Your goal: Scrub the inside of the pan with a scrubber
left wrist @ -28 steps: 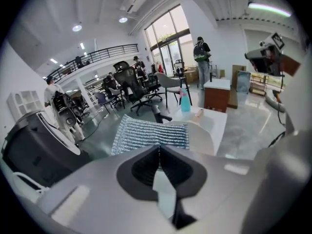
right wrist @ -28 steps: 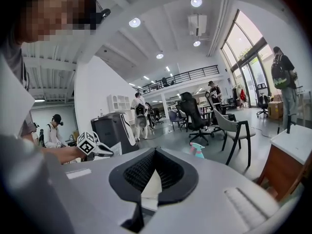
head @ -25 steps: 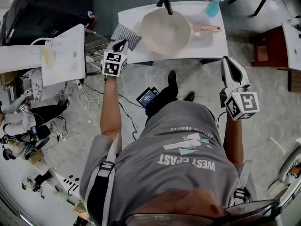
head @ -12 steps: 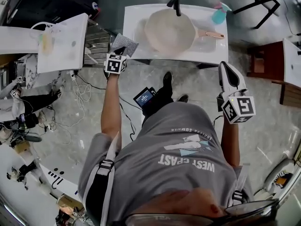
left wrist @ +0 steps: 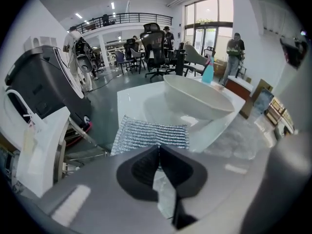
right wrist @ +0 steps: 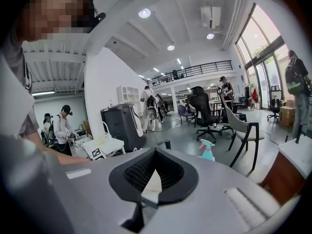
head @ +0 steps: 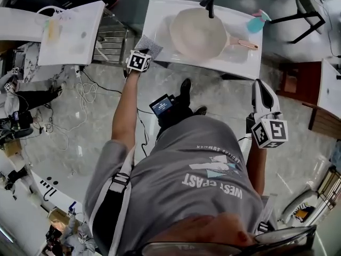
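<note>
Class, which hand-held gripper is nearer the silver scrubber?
Left. The left hand-held gripper is at the scrubber's near edge; the right hand-held gripper hangs well back, off the counter.

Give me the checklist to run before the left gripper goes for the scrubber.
1. Scrubber within reach: ok. The scrubber lies flat on the front left corner of the sink counter, just ahead of the left gripper.
2. Left jaws open for the grasp: not ok. They are together, with nothing between them.
3. Pan in place: ok. The pan sits in the basin, handle to the right in the head view.
4. Pan interior free: ok. Nothing lies in it; the faucet overhangs its far rim.
5. Right gripper clear: ok. It is shut, empty and held back from the counter.
</note>
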